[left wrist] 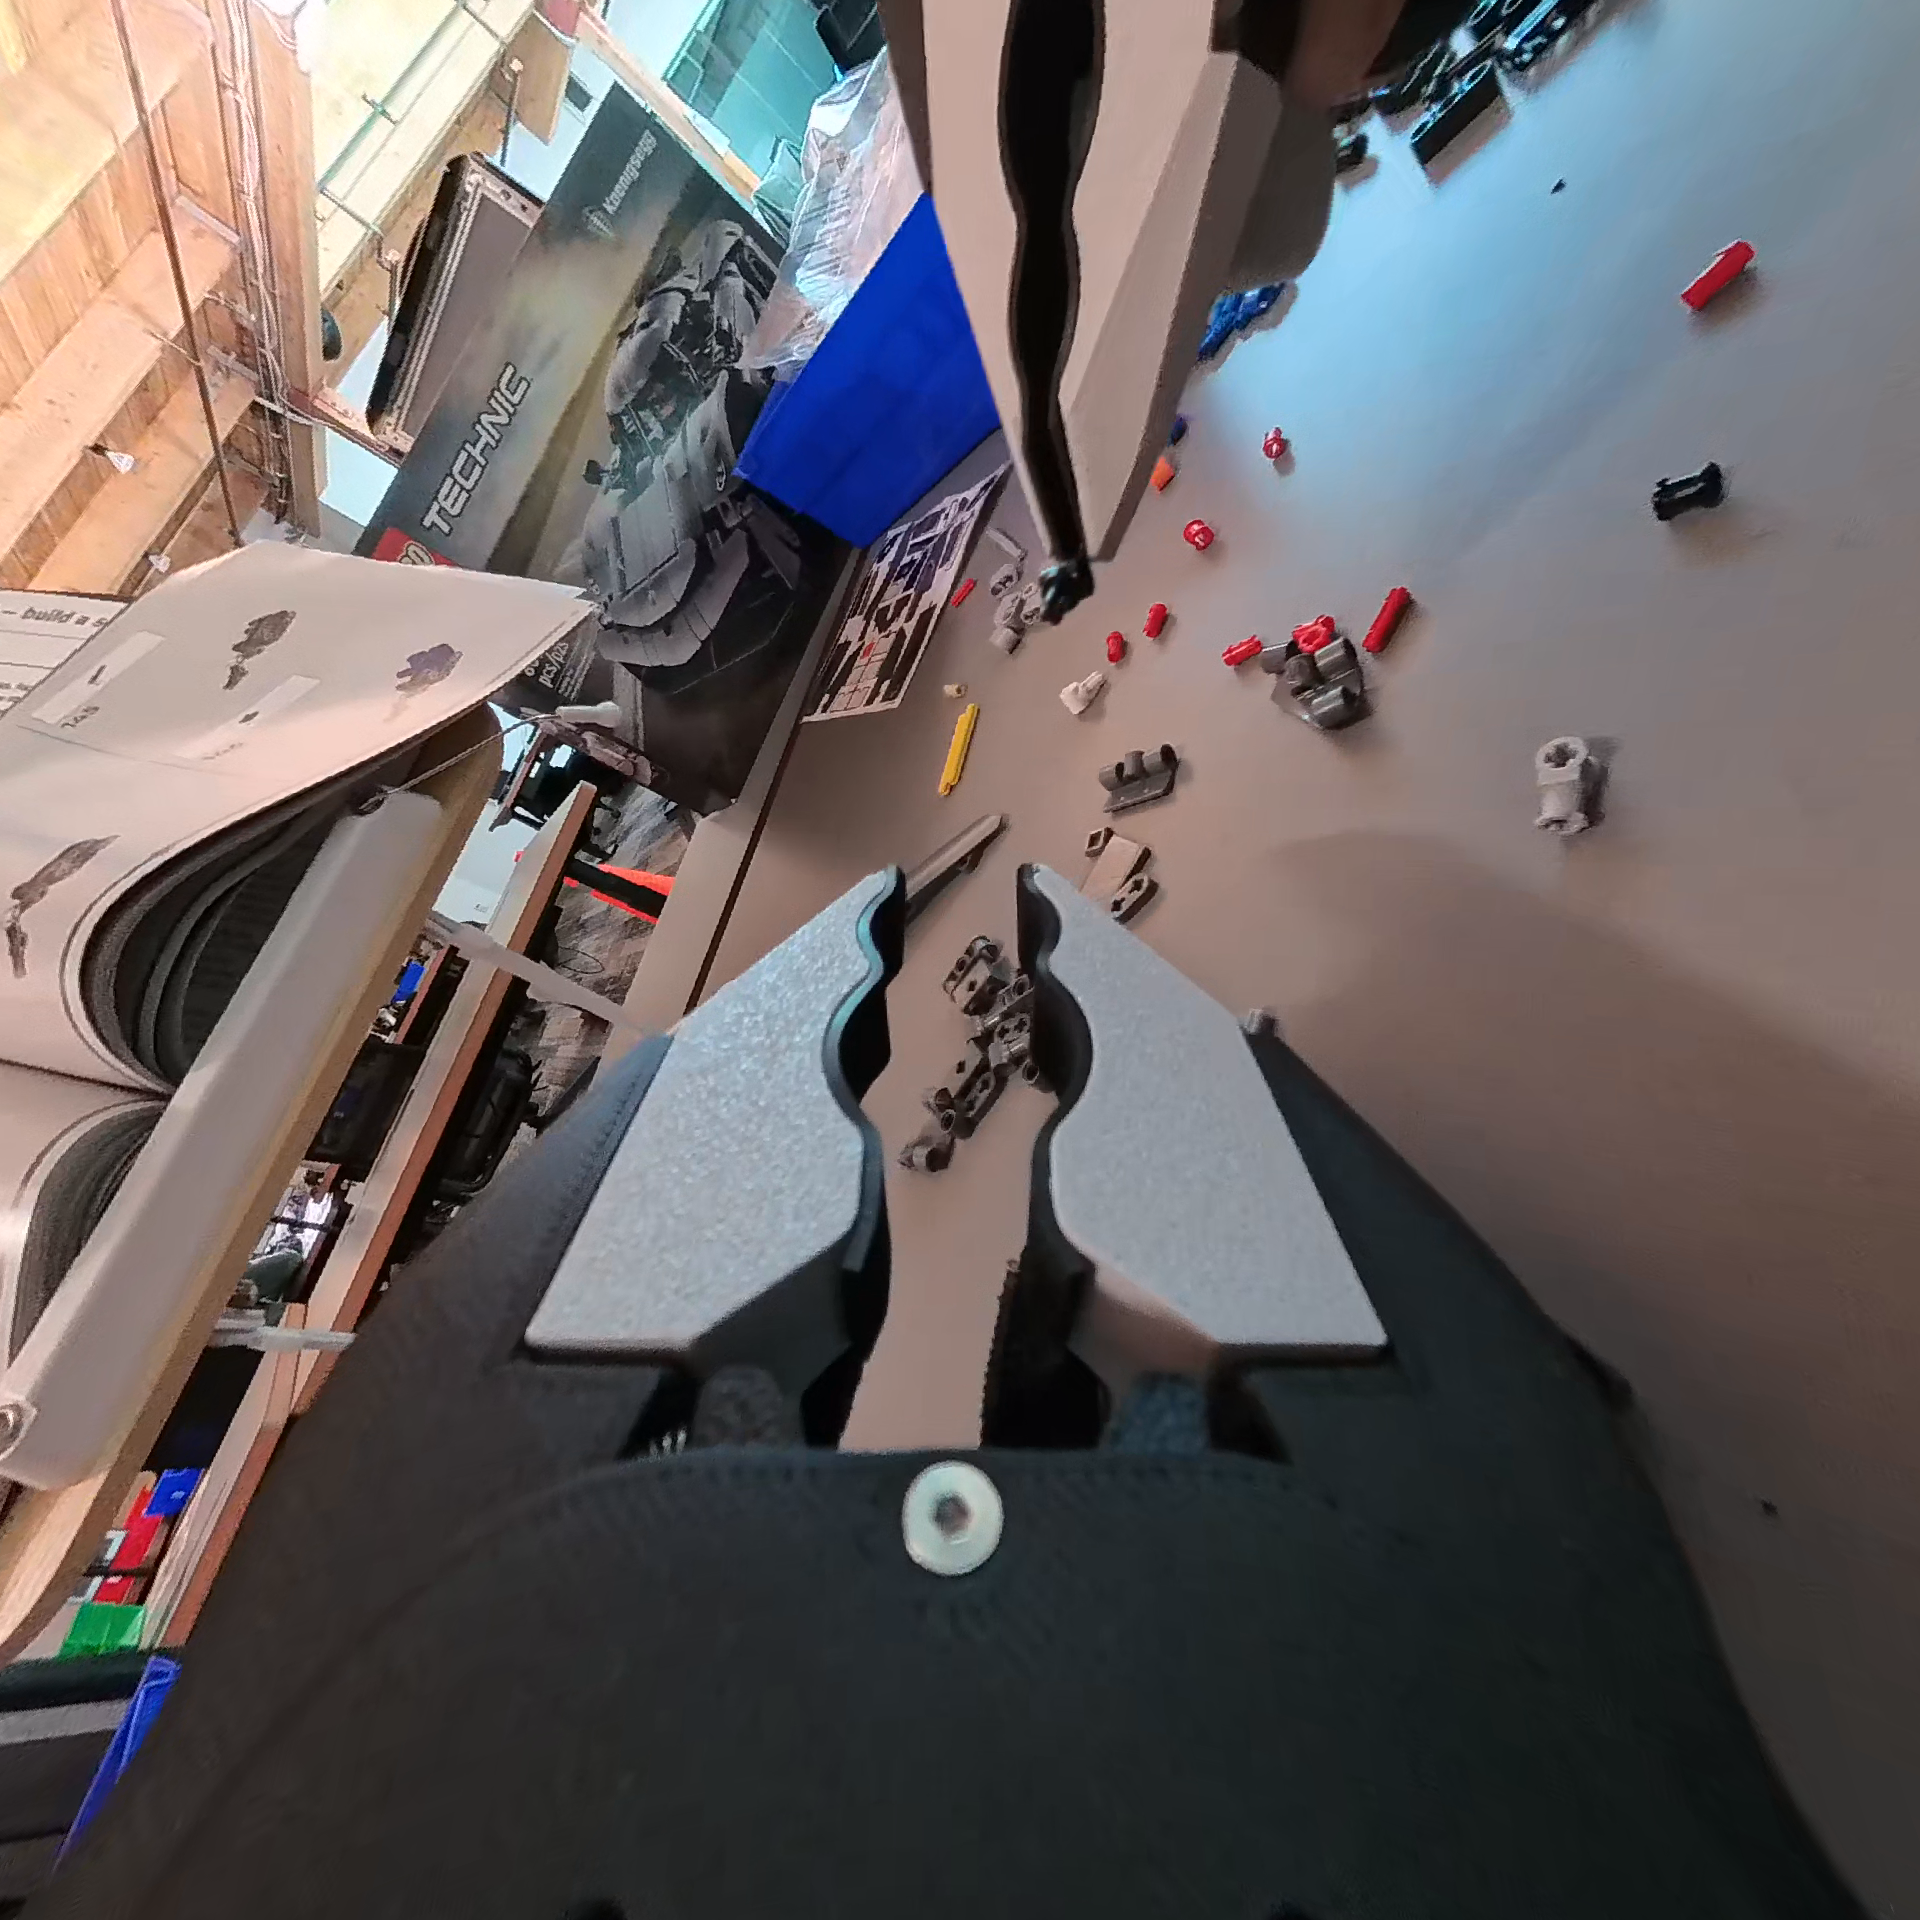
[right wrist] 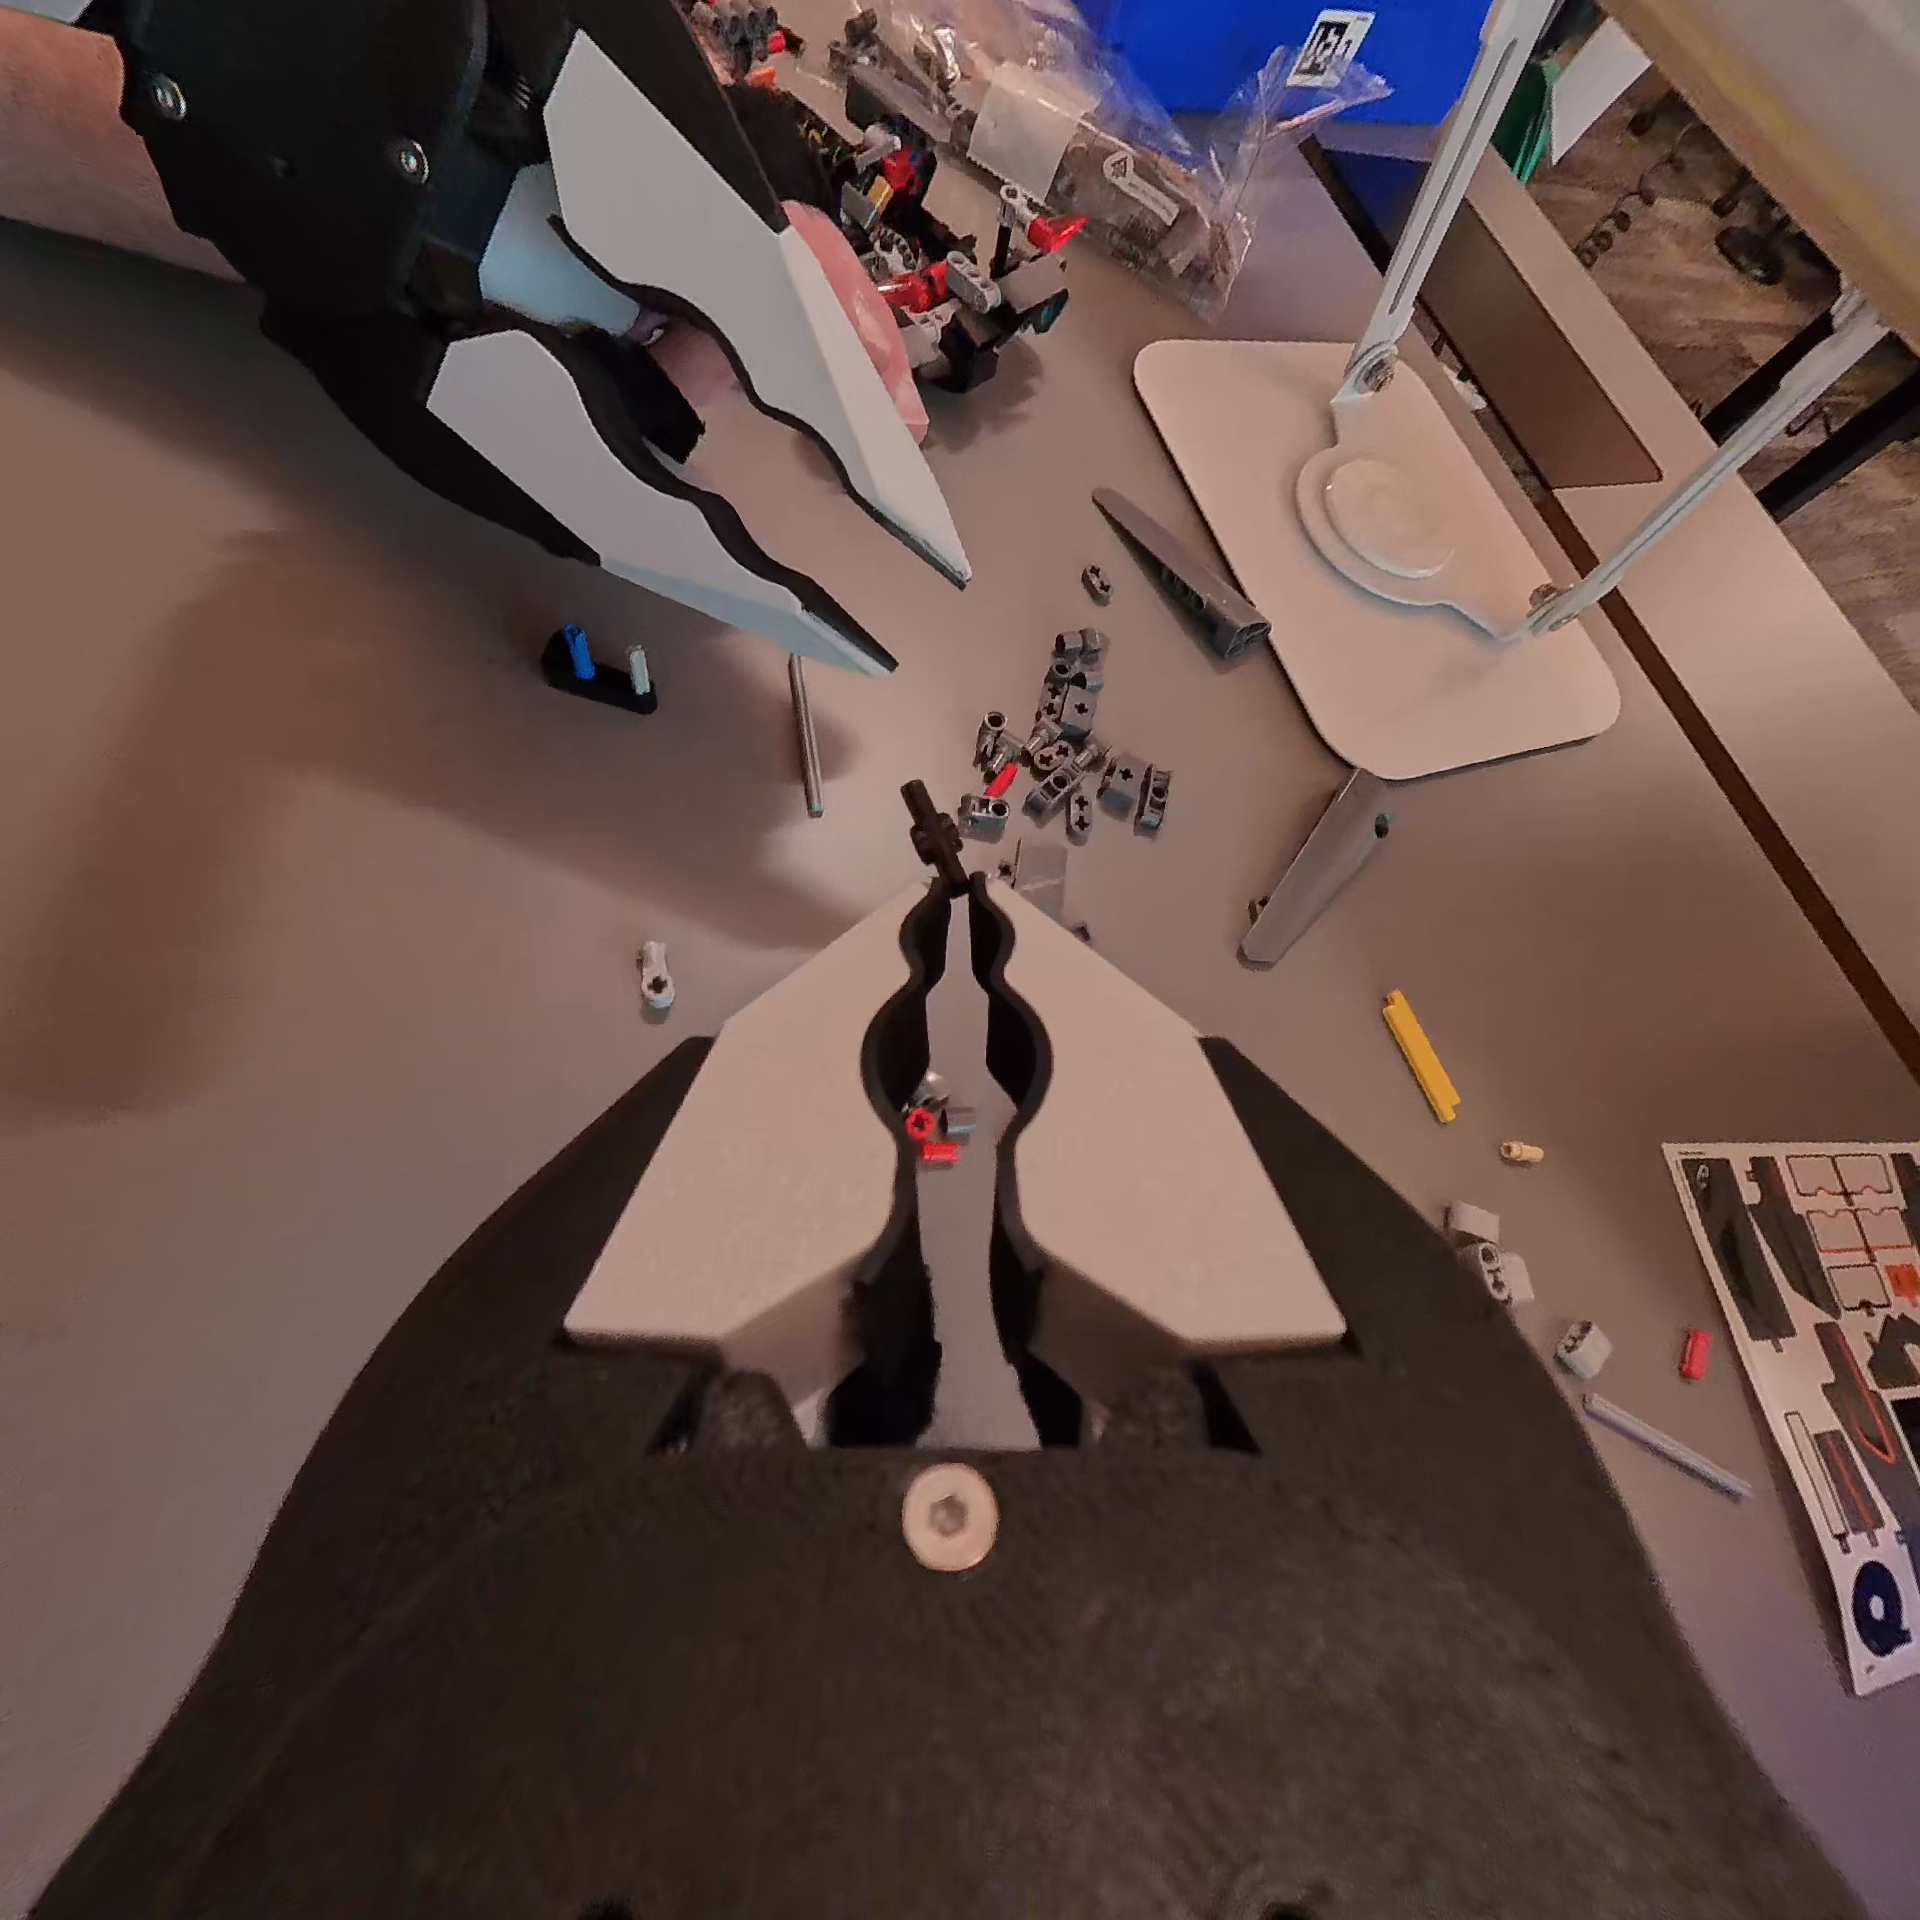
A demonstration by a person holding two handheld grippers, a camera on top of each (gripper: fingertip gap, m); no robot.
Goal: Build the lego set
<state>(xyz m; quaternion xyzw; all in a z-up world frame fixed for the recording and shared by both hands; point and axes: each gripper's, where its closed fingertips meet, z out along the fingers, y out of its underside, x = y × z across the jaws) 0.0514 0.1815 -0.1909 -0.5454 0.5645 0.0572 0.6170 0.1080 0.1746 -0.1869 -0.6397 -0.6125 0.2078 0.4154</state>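
Item: black pin (right wrist: 928,826), small hard plastic, light, likely slick; I have it pinched by one end in my right tongs (right wrist: 958,885), the rest jutting forward. Left tongs (left wrist: 958,883) parted, empty, above grey connectors (left wrist: 987,1039) on the surface (left wrist: 1558,1143).

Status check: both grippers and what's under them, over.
Left gripper open, empty, over grey connector pile. Right gripper shut on black pin. Loose parts scattered around.
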